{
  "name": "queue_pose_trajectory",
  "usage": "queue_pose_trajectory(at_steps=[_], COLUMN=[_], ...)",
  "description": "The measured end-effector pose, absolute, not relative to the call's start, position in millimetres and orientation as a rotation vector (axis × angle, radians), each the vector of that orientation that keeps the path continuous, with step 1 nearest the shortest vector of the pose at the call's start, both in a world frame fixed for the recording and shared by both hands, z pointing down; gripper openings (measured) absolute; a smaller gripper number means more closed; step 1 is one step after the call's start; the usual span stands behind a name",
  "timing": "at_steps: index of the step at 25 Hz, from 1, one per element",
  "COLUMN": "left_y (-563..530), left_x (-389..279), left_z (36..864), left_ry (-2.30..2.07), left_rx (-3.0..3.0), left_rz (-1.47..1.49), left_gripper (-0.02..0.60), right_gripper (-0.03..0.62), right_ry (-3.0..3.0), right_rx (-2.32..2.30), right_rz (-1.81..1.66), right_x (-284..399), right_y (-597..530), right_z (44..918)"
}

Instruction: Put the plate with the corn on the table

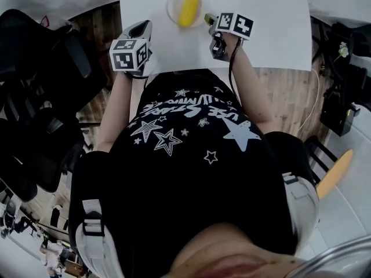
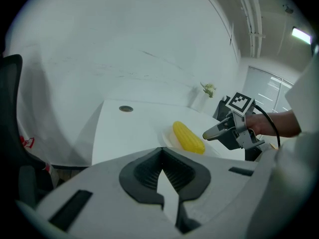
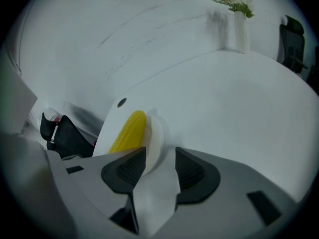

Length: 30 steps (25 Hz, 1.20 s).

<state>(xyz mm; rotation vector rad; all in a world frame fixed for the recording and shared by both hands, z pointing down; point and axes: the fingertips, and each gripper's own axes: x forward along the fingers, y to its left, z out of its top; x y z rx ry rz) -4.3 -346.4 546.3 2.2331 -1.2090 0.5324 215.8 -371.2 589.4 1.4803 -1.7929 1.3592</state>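
A yellow corn cob (image 1: pixel 189 7) lies on a small white plate (image 1: pixel 173 15), which rests on the white table (image 1: pixel 266 33). My right gripper (image 1: pixel 208 19) is at the plate's right side. In the right gripper view the plate's rim (image 3: pixel 155 143) stands between the spread jaws of that gripper (image 3: pixel 160 156), with a gap at the right pad; the corn (image 3: pixel 128 132) lies just beyond. My left gripper (image 1: pixel 144 29) hovers at the table's near left edge, apart from the plate. Its jaws (image 2: pixel 160 156) meet at the tips with nothing between them. From there I see the corn (image 2: pixel 188 137) and the right gripper (image 2: pixel 207 135).
A white vase with a small plant (image 3: pixel 240 29) stands far back on the table. A round cable hole (image 2: pixel 125 108) is in the tabletop. Black office chairs (image 1: pixel 40 97) stand to the left, and a black chair (image 3: pixel 65 133) shows past the table edge.
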Motion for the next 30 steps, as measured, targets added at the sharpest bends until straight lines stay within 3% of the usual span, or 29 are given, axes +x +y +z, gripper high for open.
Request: queue_pose_trajectory(at_steps=[7, 13, 30], left_y=[-342, -346, -249], left_x=[5, 33, 57], left_z=[549, 547, 530], left_ry=[-1.081, -0.986, -0.945], left_rx=[2.292, 2.373, 2.446], left_rz=[0.531, 0.579, 0.551], left_gripper=[0.005, 0.005, 0.005], right_gripper=[0.075, 0.017, 0.006], right_ry=[-1.784, -1.747, -1.963], right_rx=[1.626, 1.717, 1.63], right_rz=[1.25, 1.172, 1.031], right_x=[239, 263, 226], right_y=[-354, -329, -238], right_z=[572, 564, 545])
